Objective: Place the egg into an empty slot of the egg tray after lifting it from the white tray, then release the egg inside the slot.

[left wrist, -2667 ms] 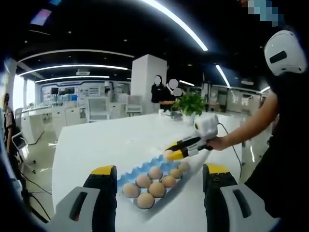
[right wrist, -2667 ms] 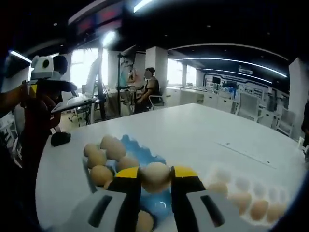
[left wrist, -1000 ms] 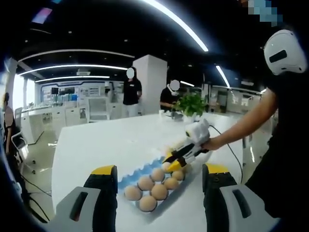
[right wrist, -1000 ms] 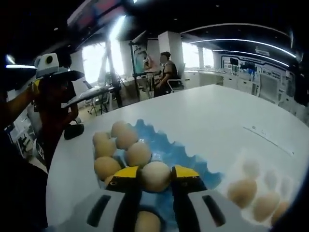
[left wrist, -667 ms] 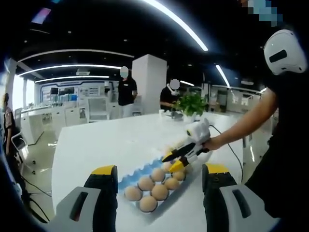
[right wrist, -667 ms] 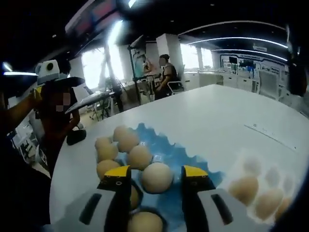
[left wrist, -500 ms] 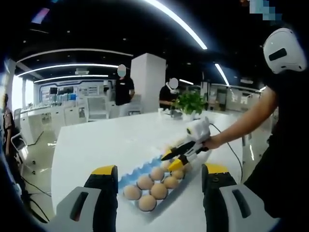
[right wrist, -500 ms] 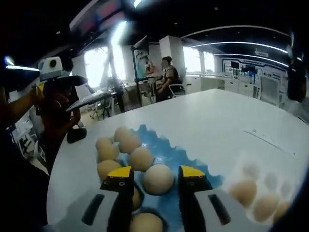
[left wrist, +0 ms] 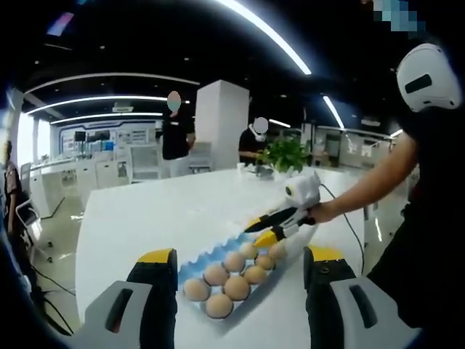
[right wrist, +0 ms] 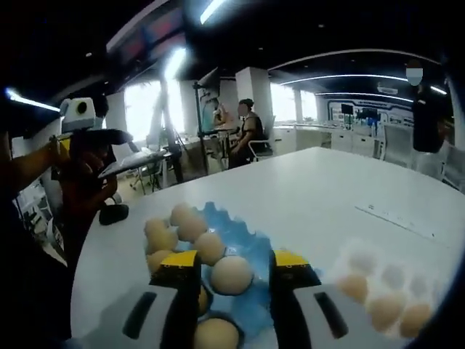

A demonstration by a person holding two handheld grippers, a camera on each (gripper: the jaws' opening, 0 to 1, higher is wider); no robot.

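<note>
As the left gripper view looks across a white table (left wrist: 145,211), the left gripper (left wrist: 240,291) hovers with jaws wide apart and empty above a blue egg tray (left wrist: 211,256) holding tan eggs. Over its far end, the right gripper (left wrist: 263,231), held by a hand (left wrist: 323,213), has its jaws parted. People stand in the office beyond.

In the right gripper view, a pale tan egg (right wrist: 232,275) sits in a blue-tray slot between the spread jaws, seemingly untouched. A blurry white tray (right wrist: 385,291) at right holds more eggs.
</note>
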